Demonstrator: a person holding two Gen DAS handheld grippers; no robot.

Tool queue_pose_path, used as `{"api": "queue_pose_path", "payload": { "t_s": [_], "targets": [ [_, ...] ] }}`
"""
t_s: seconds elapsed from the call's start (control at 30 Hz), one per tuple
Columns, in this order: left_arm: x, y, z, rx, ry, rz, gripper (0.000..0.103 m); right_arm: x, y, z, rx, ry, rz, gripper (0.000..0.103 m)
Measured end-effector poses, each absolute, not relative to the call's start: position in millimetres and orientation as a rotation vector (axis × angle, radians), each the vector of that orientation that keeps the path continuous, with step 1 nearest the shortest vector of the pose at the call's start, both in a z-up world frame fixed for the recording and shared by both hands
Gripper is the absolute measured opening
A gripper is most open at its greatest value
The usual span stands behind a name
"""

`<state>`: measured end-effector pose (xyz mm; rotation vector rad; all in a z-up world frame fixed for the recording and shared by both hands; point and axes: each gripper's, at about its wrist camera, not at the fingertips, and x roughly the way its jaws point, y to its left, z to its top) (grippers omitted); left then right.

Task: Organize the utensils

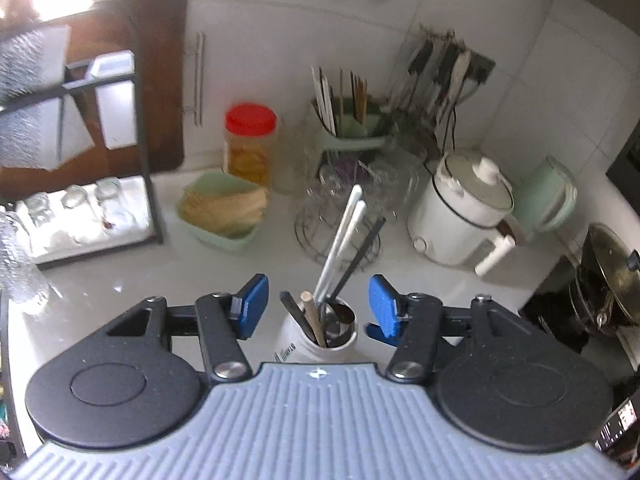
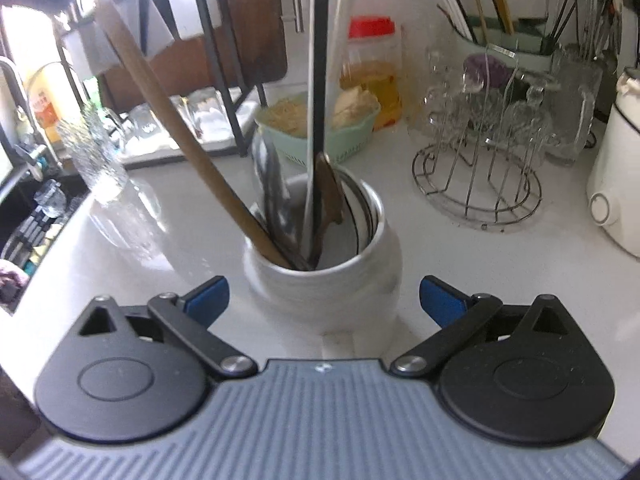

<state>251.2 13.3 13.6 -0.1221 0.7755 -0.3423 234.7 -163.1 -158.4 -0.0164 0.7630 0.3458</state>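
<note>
On the white counter [image 2: 440, 280], stiff, light utensils [image 2: 316, 128] were judged best gripped mid-handle; left gripper [image 1: 318, 308] and right gripper [image 2: 324, 300] were spread empty.

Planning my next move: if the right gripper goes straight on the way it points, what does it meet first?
Most likely the white jar, dead ahead between the open right gripper fingers, with its wooden handle leaning left. Depth is hard to judge.
</note>
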Motion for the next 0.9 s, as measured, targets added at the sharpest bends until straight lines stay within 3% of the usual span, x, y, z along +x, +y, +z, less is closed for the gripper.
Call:
{"api": "queue_pose_path", "payload": {
  "t_s": [0.07,0.23,0.4,0.57,0.9],
  "targets": [
    [240.5,14.4,20.3,-0.113,0.745,-0.311,0.064,228.8,-171.9,-144.4,-0.007,0.738,0.353,0.103],
    [210.0,15.7,39.0,-0.127,0.670,-0.236,0.084,208.2,-196.7,-96.8,0.028,0.655,0.366,0.103],
    [171.5,8.6,55.6,-0.100,0.588,-0.127,0.095,182.7,-222.7,-52.5,0.035,0.580,0.375,0.103],
    [130.4,-6.2,62.7,-0.074,0.554,-0.062,0.100,151.2,-250.1,-22.3,0.043,0.509,0.398,0.103],
    [84.5,-26.9,45.4,-0.106,0.584,-0.016,0.100,108.5,-276.1,-1.9,0.057,0.435,0.360,0.103]
  ]
}}
